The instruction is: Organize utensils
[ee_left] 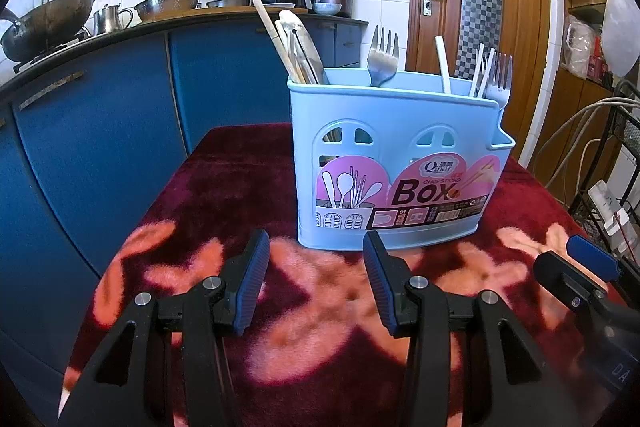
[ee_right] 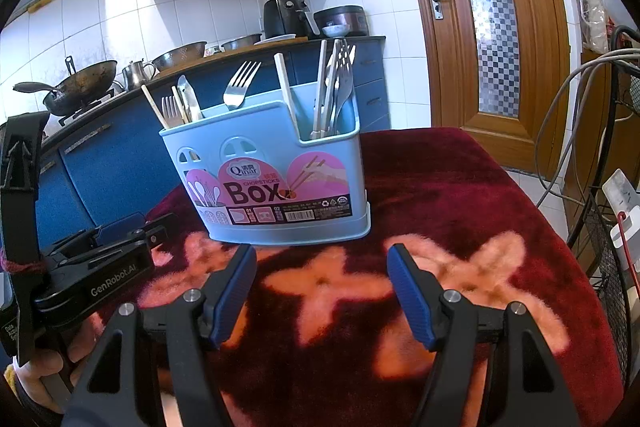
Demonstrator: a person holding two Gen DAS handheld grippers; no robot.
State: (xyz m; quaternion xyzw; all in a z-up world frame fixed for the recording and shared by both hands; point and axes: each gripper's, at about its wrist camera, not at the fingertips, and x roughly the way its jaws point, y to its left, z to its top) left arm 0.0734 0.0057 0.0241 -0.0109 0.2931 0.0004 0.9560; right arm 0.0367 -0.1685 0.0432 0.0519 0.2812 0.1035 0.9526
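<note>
Utensils: forks (ee_left: 383, 57), chopsticks (ee_right: 285, 89) and spoons stand sorted in the blue box (ee_left: 394, 163) on the red-covered worktop (ee_right: 460, 187). Your left tongs (ee_left: 316, 275) and right tongs (ee_right: 322, 287) hover open, empty, near it. Sorting looks finished; next, check for strays.

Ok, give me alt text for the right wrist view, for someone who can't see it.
A pale blue plastic utensil box holding metal forks and pale chopsticks stands on a dark red plush cloth with pink flowers. The right tongs hover open and empty in front of it, with the left tongs at the left edge.
</note>
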